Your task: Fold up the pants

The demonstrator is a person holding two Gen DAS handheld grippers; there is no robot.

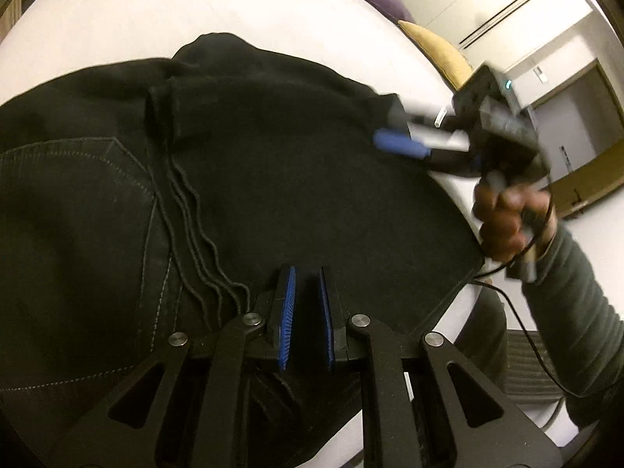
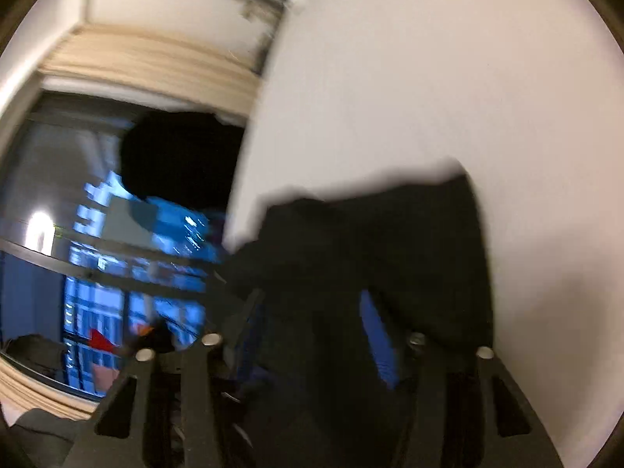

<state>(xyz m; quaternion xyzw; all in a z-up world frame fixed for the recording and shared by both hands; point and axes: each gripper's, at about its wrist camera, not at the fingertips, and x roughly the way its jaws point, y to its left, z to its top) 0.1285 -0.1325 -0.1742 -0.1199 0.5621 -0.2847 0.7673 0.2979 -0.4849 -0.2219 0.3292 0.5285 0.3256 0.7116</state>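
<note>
The left claw [image 1: 306,312] pins the black pants [image 1: 273,179] flat on the white bed [image 1: 117,7], its pads nearly together. The right claw [image 2: 312,331] hangs parted over the cloth, gripping nothing, probably so it can smooth the fold.

Blk linkage arms, silver screws, blue pads [image 1: 288,314]; grey ribbed sleeve [image 1: 577,312].

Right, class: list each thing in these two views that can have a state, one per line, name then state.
pants: black, folded over, lying on the bed
bed: white cover, bearing the pants
left gripper: narrow gap between its pads, over the pants
right gripper: open, over dark cloth, view blurred
right hand: closed round the gripper's handle
</note>
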